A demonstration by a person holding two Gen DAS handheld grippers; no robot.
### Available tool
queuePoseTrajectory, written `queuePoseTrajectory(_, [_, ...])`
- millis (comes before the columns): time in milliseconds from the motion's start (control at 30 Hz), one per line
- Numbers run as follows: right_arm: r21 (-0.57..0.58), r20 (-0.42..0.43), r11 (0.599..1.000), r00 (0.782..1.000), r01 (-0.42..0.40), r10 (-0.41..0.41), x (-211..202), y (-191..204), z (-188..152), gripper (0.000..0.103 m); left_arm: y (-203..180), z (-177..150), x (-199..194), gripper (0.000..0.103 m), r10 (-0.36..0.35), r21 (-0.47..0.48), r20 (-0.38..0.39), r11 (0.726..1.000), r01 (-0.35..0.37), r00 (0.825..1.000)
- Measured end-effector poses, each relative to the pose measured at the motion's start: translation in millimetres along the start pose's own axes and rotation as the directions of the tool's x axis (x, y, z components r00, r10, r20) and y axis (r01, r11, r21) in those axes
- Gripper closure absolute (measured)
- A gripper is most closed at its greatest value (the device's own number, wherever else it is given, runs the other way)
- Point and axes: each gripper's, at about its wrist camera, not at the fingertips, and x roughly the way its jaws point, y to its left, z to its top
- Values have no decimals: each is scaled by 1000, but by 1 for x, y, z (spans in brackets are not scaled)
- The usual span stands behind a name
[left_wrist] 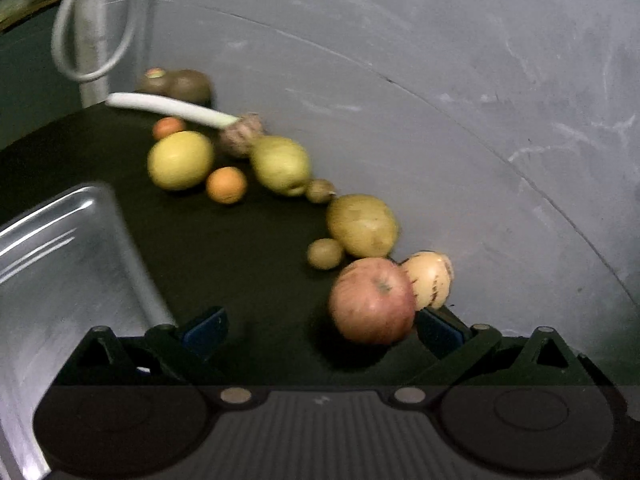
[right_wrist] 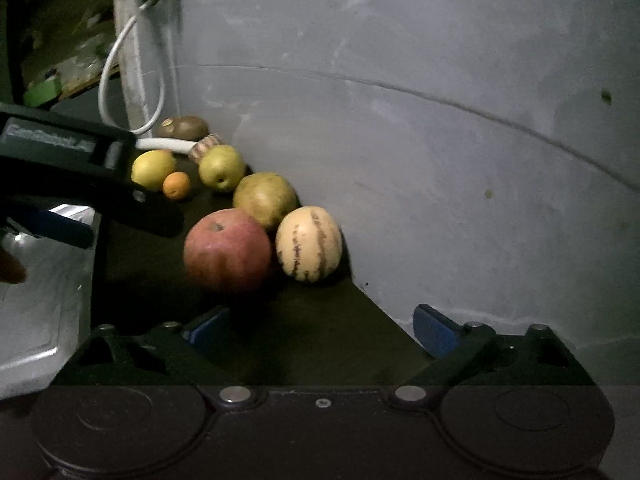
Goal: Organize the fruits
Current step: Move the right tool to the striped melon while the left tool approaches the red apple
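A red apple lies on the dark table close in front of my left gripper, which is open with the apple just inside its right finger. Behind the apple sit a striped cream melon, a brown pear, two small kiwis, green pears, yellow fruit and oranges. In the right wrist view my right gripper is open and empty, a short way before the apple and the melon. The left gripper's body shows at the left.
A metal tray stands at the left; it also shows in the right wrist view. A grey wall runs close behind the fruit row. A white cable hangs at the far left by a post. Dark avocados lie at the back.
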Motion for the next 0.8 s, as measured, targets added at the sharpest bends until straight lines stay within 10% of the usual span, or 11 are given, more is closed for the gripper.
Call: queuePoseTrajectory(800, [101, -22, 994, 999, -38, 41, 40, -7, 11, 32, -12, 22, 78, 35, -73, -17, -226, 997, 71, 971])
